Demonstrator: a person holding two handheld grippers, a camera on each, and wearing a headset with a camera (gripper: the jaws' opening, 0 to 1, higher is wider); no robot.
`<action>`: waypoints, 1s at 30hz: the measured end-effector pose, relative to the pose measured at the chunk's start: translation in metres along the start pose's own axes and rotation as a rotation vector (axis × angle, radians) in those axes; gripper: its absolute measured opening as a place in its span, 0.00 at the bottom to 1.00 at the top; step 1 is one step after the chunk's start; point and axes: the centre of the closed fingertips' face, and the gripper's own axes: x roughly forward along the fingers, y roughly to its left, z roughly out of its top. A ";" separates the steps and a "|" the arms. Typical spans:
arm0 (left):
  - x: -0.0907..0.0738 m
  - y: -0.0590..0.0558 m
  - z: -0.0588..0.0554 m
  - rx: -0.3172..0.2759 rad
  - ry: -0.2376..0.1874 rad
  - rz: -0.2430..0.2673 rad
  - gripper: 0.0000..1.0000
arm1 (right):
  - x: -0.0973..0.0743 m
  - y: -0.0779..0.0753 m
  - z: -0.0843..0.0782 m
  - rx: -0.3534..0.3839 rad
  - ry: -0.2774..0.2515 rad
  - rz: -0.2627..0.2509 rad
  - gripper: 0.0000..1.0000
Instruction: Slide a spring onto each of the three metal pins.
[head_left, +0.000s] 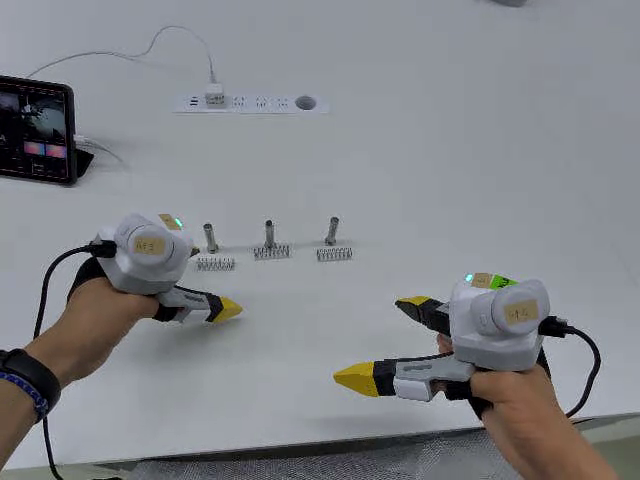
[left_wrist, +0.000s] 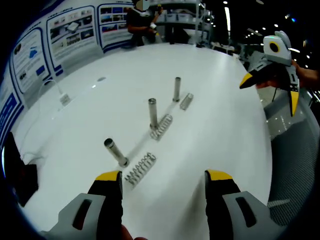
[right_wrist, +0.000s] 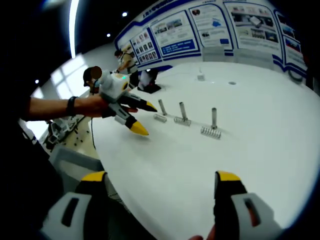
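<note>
Three upright metal pins stand in a row on the white table: left pin (head_left: 210, 237), middle pin (head_left: 269, 233), right pin (head_left: 331, 230). A small spring lies flat in front of each: left spring (head_left: 215, 264), middle spring (head_left: 271, 252), right spring (head_left: 334, 254). My left gripper (head_left: 212, 282) is open and holds nothing, just left of the left spring (left_wrist: 140, 169) and left pin (left_wrist: 115, 151). My right gripper (head_left: 382, 340) is open and holds nothing near the table's front edge, well short of the right spring (right_wrist: 210, 132).
A tablet (head_left: 35, 128) stands at the far left. A white power strip (head_left: 250, 102) with a plugged cable lies at the back. The table's front edge (head_left: 300, 445) runs just below both hands. People stand beyond the table in the gripper views.
</note>
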 end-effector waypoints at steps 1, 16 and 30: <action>0.001 0.001 0.000 -0.001 0.002 -0.001 0.68 | 0.000 0.000 0.000 0.001 0.000 0.000 0.89; 0.002 -0.001 -0.007 0.000 0.006 -0.016 0.54 | 0.000 0.001 -0.004 0.006 0.001 0.002 0.89; 0.004 -0.002 -0.006 0.012 0.007 -0.003 0.32 | 0.000 0.004 -0.006 0.006 0.001 0.007 0.89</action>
